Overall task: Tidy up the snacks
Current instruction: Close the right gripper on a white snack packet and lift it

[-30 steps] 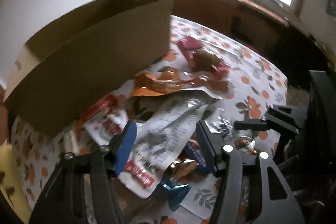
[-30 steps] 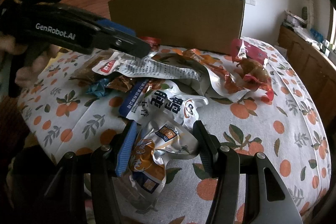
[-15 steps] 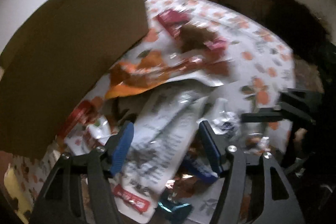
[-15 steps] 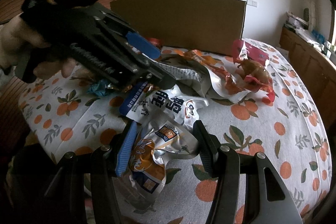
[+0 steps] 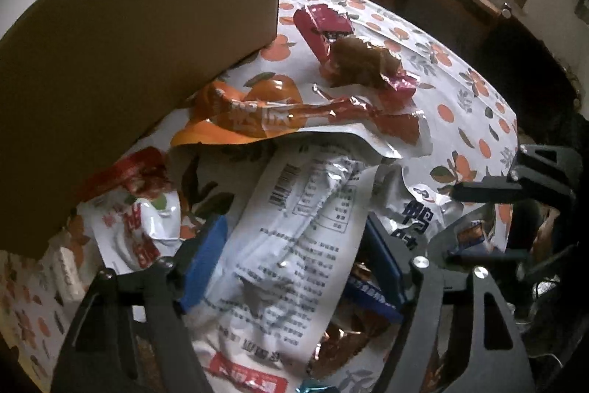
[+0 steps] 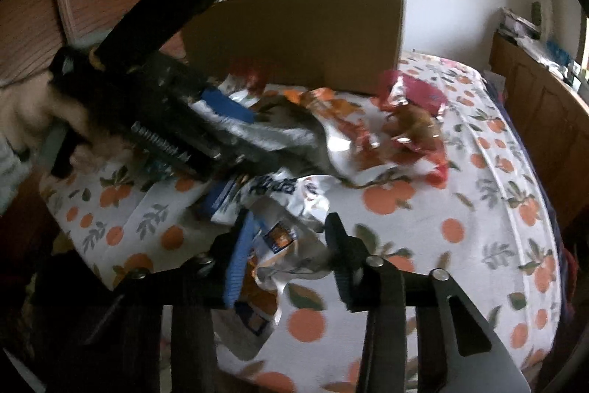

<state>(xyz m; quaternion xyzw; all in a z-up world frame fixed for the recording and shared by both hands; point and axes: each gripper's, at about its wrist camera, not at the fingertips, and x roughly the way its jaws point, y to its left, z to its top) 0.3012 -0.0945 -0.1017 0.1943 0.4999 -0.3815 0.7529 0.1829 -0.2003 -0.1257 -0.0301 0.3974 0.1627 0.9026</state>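
Bed: the bed (image 6: pixel 460 209) with an orange-fruit sheet holds everything.
Box: a big brown cardboard box (image 5: pixel 140 35) stands at the far left side. I think the snacks go in there.
Snack pile: most packets lie in a heap just near the box.
White bag: a long white bag (image 5: pixel 294 245) with small print lies on top of the heap, between the fingers of the left gripper (image 5: pixel 294 264).
Left gripper: its fingers have just been opening wider. They stand on each side of the white bag and do not press it yet.
Small packet: a silver and orange packet (image 6: pixel 279 253) lies near, at the edge of the heap.
Right gripper: the right gripper (image 6: pixel 287 249) has just been closing, and its fingers now squeeze this packet.
Step now: each hand picks one snack.
Next move: the left fingers need to close on the white bag, then lift.
In the way: an orange packet (image 5: pixel 250 113) lies over the white bag's far end and may drag along. A red packet (image 5: pixel 324 24) lies well apart, farther right.
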